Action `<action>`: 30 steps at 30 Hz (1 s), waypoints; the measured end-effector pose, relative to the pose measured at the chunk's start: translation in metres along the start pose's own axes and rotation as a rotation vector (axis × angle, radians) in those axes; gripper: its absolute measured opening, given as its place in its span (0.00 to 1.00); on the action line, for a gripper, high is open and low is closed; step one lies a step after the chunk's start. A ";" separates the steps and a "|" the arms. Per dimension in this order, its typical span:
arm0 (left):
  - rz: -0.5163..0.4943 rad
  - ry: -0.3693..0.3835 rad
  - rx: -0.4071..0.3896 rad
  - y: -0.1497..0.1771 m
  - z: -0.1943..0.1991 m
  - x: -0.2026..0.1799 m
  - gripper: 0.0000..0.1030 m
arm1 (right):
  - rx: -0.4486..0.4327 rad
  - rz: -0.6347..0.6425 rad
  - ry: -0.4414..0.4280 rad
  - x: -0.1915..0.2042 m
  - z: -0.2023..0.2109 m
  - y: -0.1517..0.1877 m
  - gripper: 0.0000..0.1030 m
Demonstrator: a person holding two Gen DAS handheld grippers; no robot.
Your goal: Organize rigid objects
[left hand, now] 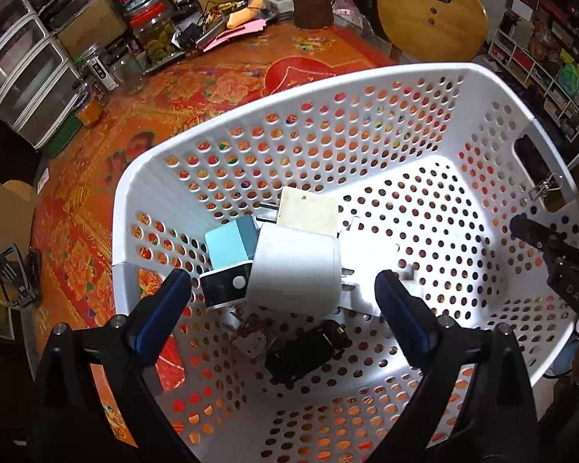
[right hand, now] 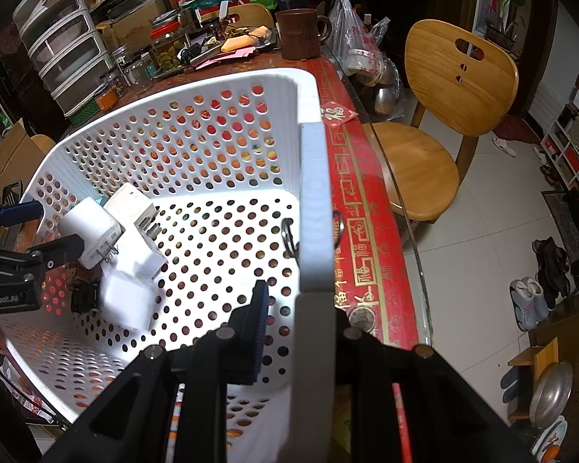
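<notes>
On floral tablecloth (left hand: 220,88), white basket (left hand: 366,88), wooden chair (right hand: 459,77)

The left tool (left hand: 283,289) hangs with its two blue-padded fingers (left hand: 162,308) spread wide apart, nothing between them, pointing downward. The right tool (right hand: 301,332) has its fingers drawn close together, clamped on a white rim, one blue pad (right hand: 259,332) pressed against the inner side.

The table (left hand: 227,88) (floral orange cloth) bears a white basket (left hand: 251,123), jars (left hand: 156,34) and a mug (left hand: 312,0).
</notes>
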State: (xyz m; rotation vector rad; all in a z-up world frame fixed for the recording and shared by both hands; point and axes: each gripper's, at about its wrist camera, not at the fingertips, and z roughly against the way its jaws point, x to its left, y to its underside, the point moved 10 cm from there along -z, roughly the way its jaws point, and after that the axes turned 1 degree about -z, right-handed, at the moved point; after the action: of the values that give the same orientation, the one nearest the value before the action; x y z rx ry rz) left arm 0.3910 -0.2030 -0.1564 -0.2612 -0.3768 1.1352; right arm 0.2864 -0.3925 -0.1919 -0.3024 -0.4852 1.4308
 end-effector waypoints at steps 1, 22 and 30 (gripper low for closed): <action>-0.001 -0.002 -0.002 0.001 0.001 0.000 0.92 | 0.000 0.001 0.001 0.000 0.000 0.000 0.19; 0.106 -0.033 -0.667 0.082 0.171 0.034 0.99 | -0.319 -0.023 0.038 0.010 0.092 0.011 0.99; 0.180 -0.044 -0.652 0.157 0.202 0.042 1.00 | -0.607 0.071 0.050 0.069 0.198 0.064 1.00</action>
State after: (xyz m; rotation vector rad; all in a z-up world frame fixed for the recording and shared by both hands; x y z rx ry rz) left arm 0.1918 -0.0991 -0.0276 -0.8560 -0.7717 1.1687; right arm 0.1383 -0.3338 -0.0414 -0.8450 -0.8711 1.3135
